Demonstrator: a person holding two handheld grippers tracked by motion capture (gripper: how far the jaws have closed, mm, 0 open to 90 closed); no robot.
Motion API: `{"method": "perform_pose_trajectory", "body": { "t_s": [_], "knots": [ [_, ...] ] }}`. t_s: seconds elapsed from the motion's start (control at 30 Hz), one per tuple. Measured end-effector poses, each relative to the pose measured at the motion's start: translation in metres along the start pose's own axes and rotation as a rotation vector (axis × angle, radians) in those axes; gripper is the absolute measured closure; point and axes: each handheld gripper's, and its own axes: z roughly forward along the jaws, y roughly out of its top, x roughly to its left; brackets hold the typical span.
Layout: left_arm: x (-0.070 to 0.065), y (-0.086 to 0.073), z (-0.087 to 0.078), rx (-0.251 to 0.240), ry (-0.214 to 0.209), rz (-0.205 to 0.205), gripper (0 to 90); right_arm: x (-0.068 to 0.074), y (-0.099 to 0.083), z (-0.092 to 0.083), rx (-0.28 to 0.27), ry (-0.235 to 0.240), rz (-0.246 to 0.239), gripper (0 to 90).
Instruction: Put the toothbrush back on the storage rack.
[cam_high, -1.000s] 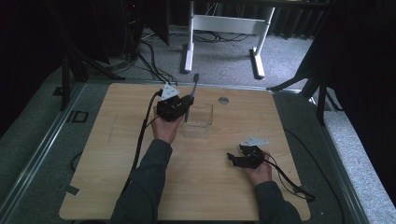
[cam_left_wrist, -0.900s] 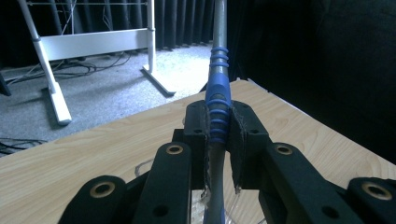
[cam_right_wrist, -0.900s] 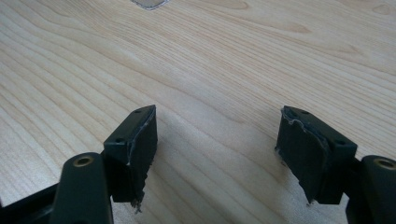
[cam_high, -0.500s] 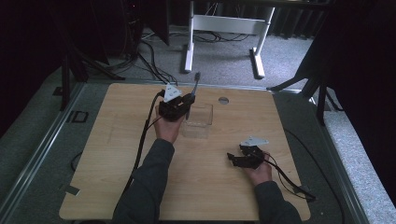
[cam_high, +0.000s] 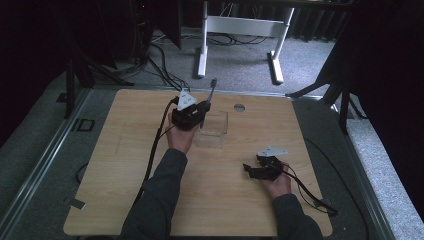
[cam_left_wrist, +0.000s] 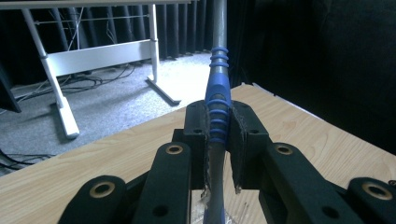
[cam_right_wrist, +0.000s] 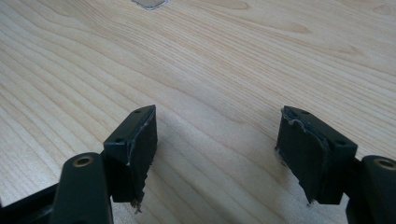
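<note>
Our left gripper (cam_high: 200, 114) is clamped on a blue-handled tool (cam_left_wrist: 218, 100), pads pressed to either side of its ribbed grip. We hold it at the near-left corner of the clear container (cam_high: 214, 123) on the wooden table (cam_high: 125, 200). The tool's long axis runs up and away from us, its grey shaft (cam_high: 212, 89) rising past the table's far edge and its lower end dipping toward the container. Since a second ago we have shifted this gripper slightly. Our left forearm stretches forward from the near edge. Our right gripper (cam_high: 254, 170) rests near and right of the container, jaws spread wide over bare wood.
</note>
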Motion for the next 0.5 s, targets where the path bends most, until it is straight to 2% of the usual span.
{"method": "perform_pose_trajectory", "body": {
  "t_s": [0.23, 0.5],
  "knots": [
    [0.0002, -0.0032, 0.0038, 0.016, -0.001, 0.034, 78.1, 0.0, 0.0, 0.0001, 0.0, 0.001, 0.0, 28.4],
    [0.001, -0.006, 0.0073, 0.033, -0.003, 0.046, 78.1, 0.0001, 0.0, 0.0001, 0.0, 0.001, 0.002, 28.4]
  ]
}}
